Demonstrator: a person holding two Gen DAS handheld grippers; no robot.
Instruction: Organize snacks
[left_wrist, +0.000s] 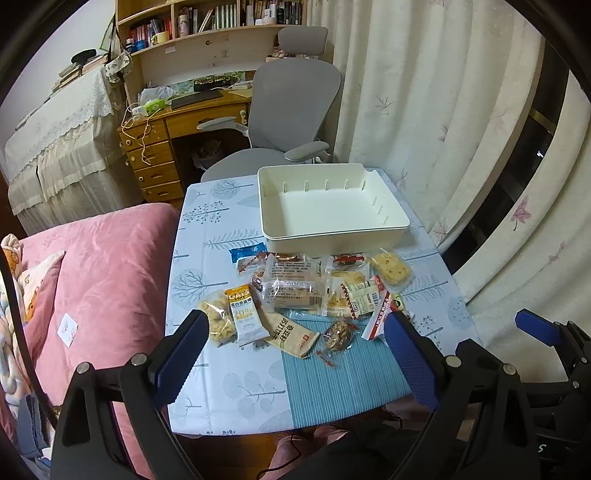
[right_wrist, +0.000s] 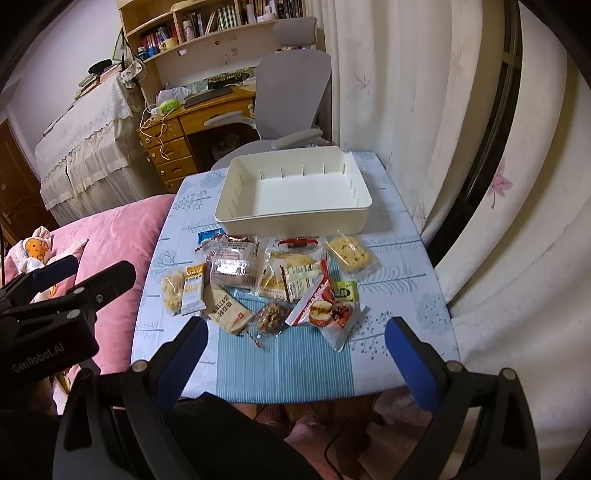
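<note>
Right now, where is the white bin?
The white bin sits empty at the table's far end, in front of the grey chair, curtain to its right. The snack pile lies just on its near side.

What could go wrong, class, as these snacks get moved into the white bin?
1. The snack packets overlap in a heap, so an open gripper may pinch two at once.
2. The red-and-white packet lies near the table edge and could get knocked off.
3. Squeezing might crush the yellow cake.
</note>
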